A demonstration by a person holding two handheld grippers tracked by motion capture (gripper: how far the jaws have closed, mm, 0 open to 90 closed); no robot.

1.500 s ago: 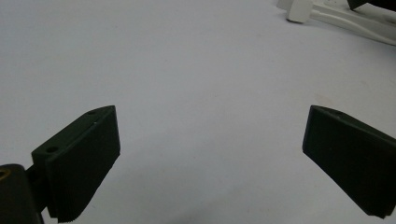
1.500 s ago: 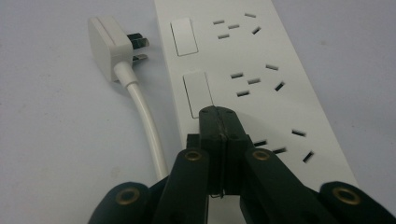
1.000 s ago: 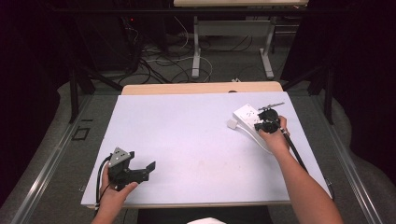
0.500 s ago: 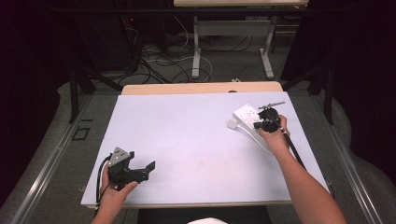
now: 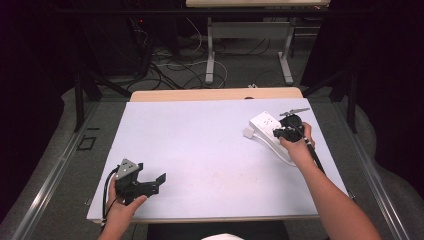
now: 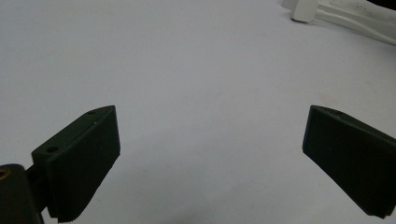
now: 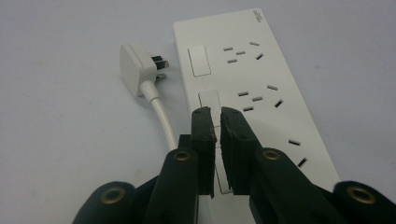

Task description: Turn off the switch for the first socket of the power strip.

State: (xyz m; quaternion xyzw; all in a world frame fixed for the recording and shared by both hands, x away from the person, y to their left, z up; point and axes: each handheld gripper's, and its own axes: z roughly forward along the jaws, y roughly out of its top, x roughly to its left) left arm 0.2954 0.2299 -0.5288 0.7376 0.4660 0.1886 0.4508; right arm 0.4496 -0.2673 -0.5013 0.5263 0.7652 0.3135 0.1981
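The right gripper [image 7: 215, 112] hangs over the near part of a white power strip [image 7: 261, 93], its two black jaws nearly together with only a thin slit between them and nothing clamped there; they have just been opening a little. Their tips stand above the strip's middle rocker switch [image 7: 208, 99], though whether they touch it cannot be told. In the high view this gripper [image 5: 286, 131] sits at the far right of the table, with the strip [image 5: 265, 129] lying under and just left of it, running aslant from far left to near right. The strip's own white plug [image 7: 137, 67] lies on the table just beside the strip's left edge, prongs pointing at the strip, and its white cord [image 7: 161, 116] runs back from it toward the gripper. The left gripper [image 5: 150, 184] rests at the near left corner of the white table [image 5: 200, 150], well apart from the strip. In its own view the left gripper [image 6: 210, 154] has its ribbed jaws spread wide with nothing but bare tabletop between them, and the strip [image 6: 355, 18] shows far off at the upper right.
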